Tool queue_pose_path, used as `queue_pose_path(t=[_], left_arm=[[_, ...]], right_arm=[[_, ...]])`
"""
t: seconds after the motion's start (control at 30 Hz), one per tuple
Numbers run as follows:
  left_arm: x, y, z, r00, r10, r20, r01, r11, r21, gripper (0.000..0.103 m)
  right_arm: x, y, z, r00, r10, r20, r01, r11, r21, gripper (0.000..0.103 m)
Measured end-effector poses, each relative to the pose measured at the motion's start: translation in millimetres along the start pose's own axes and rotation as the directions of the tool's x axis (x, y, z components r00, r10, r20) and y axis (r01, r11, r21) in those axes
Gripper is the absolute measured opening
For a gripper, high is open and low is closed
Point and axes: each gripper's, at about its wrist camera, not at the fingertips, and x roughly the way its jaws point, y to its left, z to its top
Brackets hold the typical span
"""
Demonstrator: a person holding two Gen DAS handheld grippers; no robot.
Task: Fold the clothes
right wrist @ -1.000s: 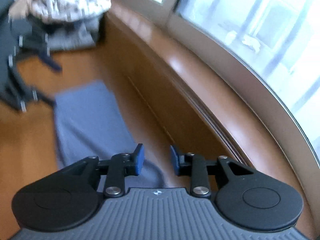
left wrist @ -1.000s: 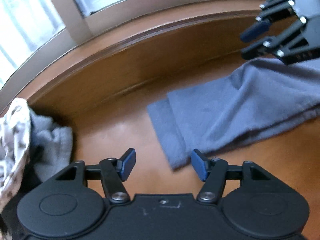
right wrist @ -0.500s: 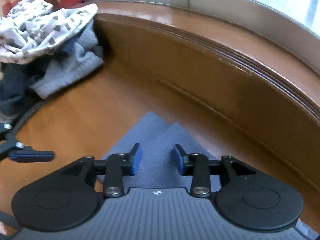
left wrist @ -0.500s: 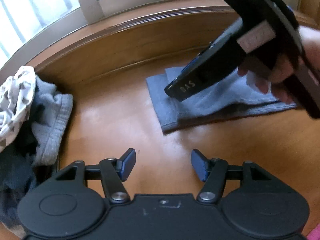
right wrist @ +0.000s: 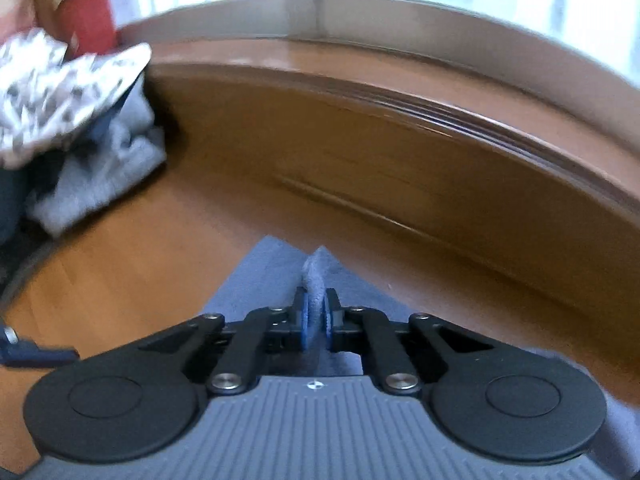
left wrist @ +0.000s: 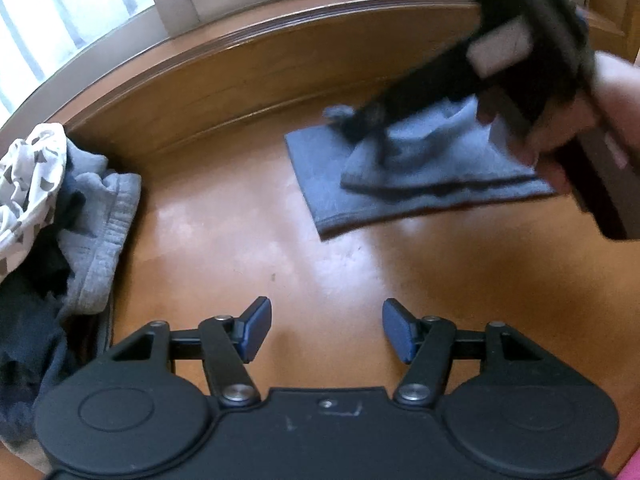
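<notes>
Left wrist view blurs right hand-held gripper (left wrist: 360, 124) pinching blue cloth (left wrist: 320, 168).

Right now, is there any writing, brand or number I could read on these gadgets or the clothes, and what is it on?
None can be read in these views.
White label on the right gripper, seen from the left wrist: blurred, and no writing shows on it.
Small round mark on the right gripper's grey body: a symbol, no letters.
Patterned white garment: dark shapes only, no words.
Blue garment and left gripper: no text visible.
</notes>
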Motion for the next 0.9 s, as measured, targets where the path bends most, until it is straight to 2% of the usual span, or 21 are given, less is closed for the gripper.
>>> queue_pose_path(t=[0.1,0.13,0.2,0.4,0.5,0.53,0.57,0.6,0.63,0.67,0.8,0.87,0.9], left_arm=[[-2,4,-4,1.000,0.000,-0.003,0.000,1.000,-0.011,0.059],[-1,5,-5,1.000,0.002,-0.007,-0.002,1.000,-0.014,0.059],[-1,6,-8,1.000,0.012,-0.018,-0.012,1.000,-0.016,0.059],[-2,10,-16,0.999,0.032,-0.036,-0.032,0.999,-0.017,0.059],[-4,11,-18,0.999,0.038,-0.038,-0.039,0.999,-0.016,0.059],[-4,12,-18,0.998,0.038,-0.039,-0.039,0.999,-0.017,0.059],[-4,12,-17,0.998,0.039,-0.040,-0.040,0.999,-0.018,0.059],[-4,12,-17,0.998,0.041,-0.040,-0.042,0.999,-0.020,0.059],[-3,13,-17,0.998,0.040,-0.040,-0.041,0.999,-0.021,0.059],[-3,13,-16,0.999,0.038,-0.039,-0.039,0.999,-0.023,0.059],[-1,12,-11,0.999,0.037,-0.036,-0.037,0.999,-0.021,0.059],[0,10,-9,0.999,0.038,-0.035,-0.039,0.999,-0.018,0.059],[0,9,-8,0.999,0.039,-0.034,-0.039,0.999,-0.015,0.059]], right_arm=[[-26,-9,10,0.992,0.067,0.104,-0.075,0.994,0.078,0.007],[-36,-6,14,0.986,0.082,0.148,-0.093,0.993,0.068,0.007],[-42,-1,22,0.976,0.124,0.177,-0.136,0.989,0.058,0.007],[10,-1,14,0.971,0.228,0.066,-0.235,0.964,0.124,0.010],[14,2,8,0.971,0.221,0.093,-0.230,0.968,0.101,0.023],[10,4,6,0.967,0.233,0.107,-0.243,0.966,0.091,0.036],[6,5,5,0.962,0.243,0.122,-0.254,0.964,0.079,0.043],[-2,7,5,0.960,0.237,0.150,-0.247,0.967,0.054,0.054],[-10,10,5,0.960,0.213,0.182,-0.221,0.975,0.023,0.062],[-16,15,6,0.960,0.194,0.203,-0.194,0.981,-0.022,0.064],[-14,34,7,0.979,0.131,0.156,-0.097,0.973,-0.207,0.060],[-2,38,12,0.989,0.095,0.113,-0.073,0.979,-0.192,0.053],[4,39,14,0.993,0.081,0.090,-0.064,0.981,-0.182,0.046]])
